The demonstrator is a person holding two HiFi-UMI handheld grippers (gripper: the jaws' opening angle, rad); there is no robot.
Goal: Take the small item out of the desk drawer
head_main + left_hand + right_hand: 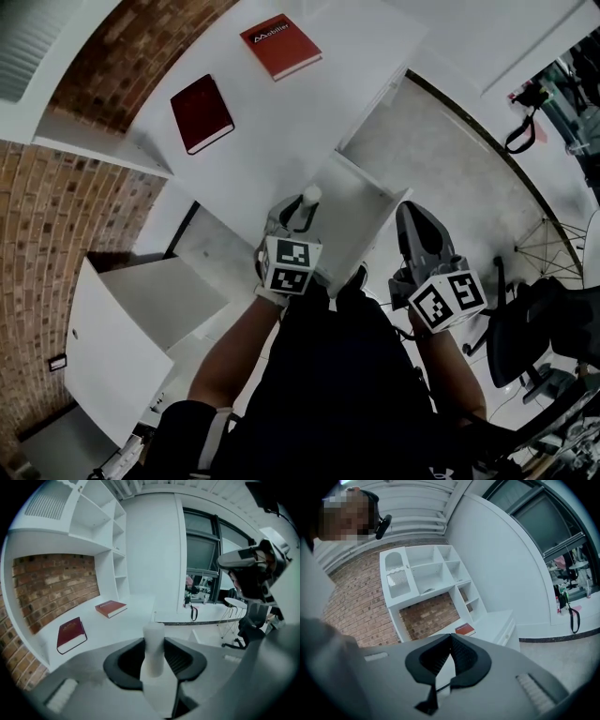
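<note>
In the head view my left gripper [298, 214] is shut on a small white bottle-shaped item [310, 195], held just above the left edge of the open white drawer [375, 225]. The left gripper view shows the same white item [153, 651] upright between the dark jaws of that gripper [153, 660], well above the desk top [126, 625]. To the right of the drawer, over the floor, my right gripper [412, 230] is shut with nothing in it; its jaws meet at the tip in the right gripper view [451, 641].
A dark red book [202, 112] and a brighter red book [280, 45] lie on the white desk [281, 131]. A white cupboard door [103, 356] stands open at lower left. An office chair [534, 328] is at the right. Brick wall backs the desk.
</note>
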